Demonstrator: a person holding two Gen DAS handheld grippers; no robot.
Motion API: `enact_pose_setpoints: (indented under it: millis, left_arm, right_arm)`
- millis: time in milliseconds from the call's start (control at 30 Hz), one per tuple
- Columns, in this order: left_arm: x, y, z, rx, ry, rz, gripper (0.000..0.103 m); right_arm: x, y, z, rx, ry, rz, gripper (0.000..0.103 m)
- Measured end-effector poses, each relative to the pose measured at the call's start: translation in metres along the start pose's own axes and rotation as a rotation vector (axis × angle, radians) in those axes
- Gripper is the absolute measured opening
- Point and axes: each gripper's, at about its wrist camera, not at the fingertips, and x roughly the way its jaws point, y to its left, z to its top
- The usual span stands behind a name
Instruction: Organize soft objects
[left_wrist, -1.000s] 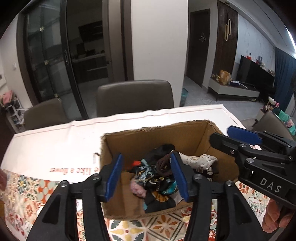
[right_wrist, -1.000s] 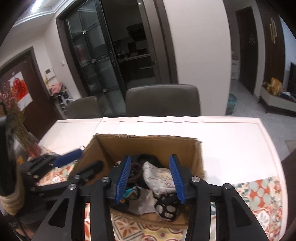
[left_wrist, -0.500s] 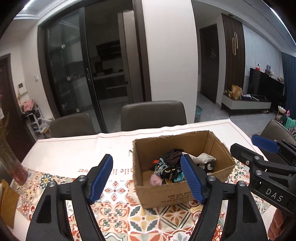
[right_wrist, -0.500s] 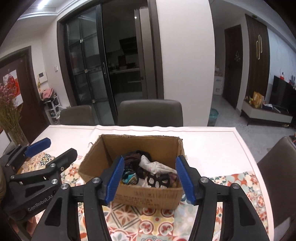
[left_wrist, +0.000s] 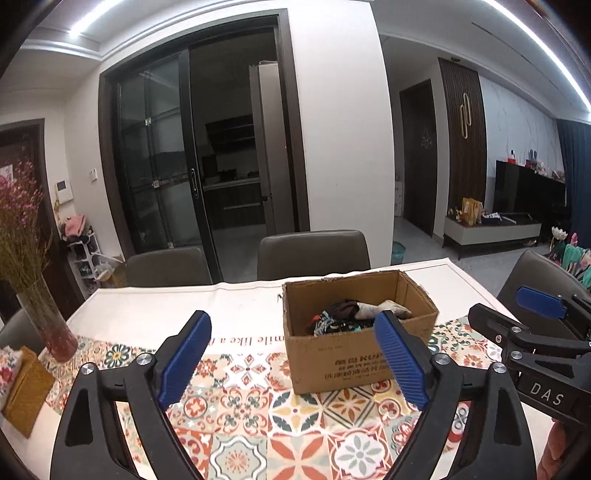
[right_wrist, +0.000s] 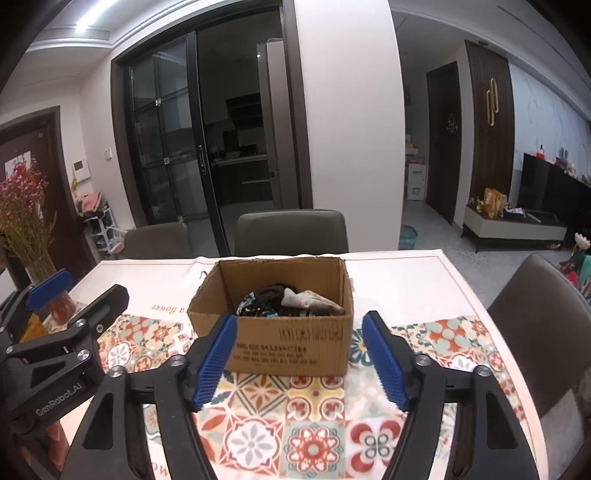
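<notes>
Both the left gripper (left_wrist: 291, 354) and right gripper (right_wrist: 299, 360) have pulled back from the box (right_wrist: 288, 343), empty

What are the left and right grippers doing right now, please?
Left gripper: open, holding nothing.
Right gripper: open, holding nothing.

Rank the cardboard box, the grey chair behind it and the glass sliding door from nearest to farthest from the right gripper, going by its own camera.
From the right gripper:
1. Cardboard box, on the table just ahead of the open jaws.
2. Grey chair, behind the table's far edge.
3. Glass sliding door, left background.
</notes>
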Motion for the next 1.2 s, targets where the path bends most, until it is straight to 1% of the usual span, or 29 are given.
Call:
enact_pose_setpoints:
  millis: [100, 233, 300, 400, 600, 700, 933, 1200]
  left_arm:
    - [-0.019, 0.005, -0.010, -0.019, -0.010, -0.003, 0.098]
    - [-0.037, 0.010, -0.021, -0.029, -0.009, -0.009, 0.099]
    - [-0.047, 0.011, -0.027, -0.032, -0.014, -0.011, 0.102]
    - [-0.062, 0.012, -0.035, -0.035, -0.031, 0.015, 0.103]
    - [-0.091, 0.012, -0.053, -0.048, -0.057, 0.021, 0.103]
    - [-0.097, 0.011, -0.061, -0.051, -0.054, 0.022, 0.103]
    - [-0.111, 0.011, -0.076, -0.060, -0.040, 0.012, 0.103]
    - [-0.127, 0.011, -0.088, -0.063, -0.050, 0.006, 0.103]
  right_arm:
    - [-0.020, 0.004, -0.010, 0.000, -0.021, -0.003, 0.074]
    - [-0.042, 0.009, -0.019, 0.000, -0.050, -0.018, 0.074]
    - [-0.052, 0.011, -0.026, 0.003, -0.063, -0.023, 0.074]
    - [-0.065, 0.012, -0.034, 0.007, -0.075, -0.034, 0.074]
    - [-0.082, 0.012, -0.050, 0.022, -0.073, -0.020, 0.074]
    - [-0.092, 0.012, -0.060, 0.018, -0.075, -0.032, 0.074]
    - [-0.106, 0.012, -0.072, 0.020, -0.083, -0.043, 0.074]
    - [-0.123, 0.015, -0.084, 0.014, -0.093, -0.034, 0.074]
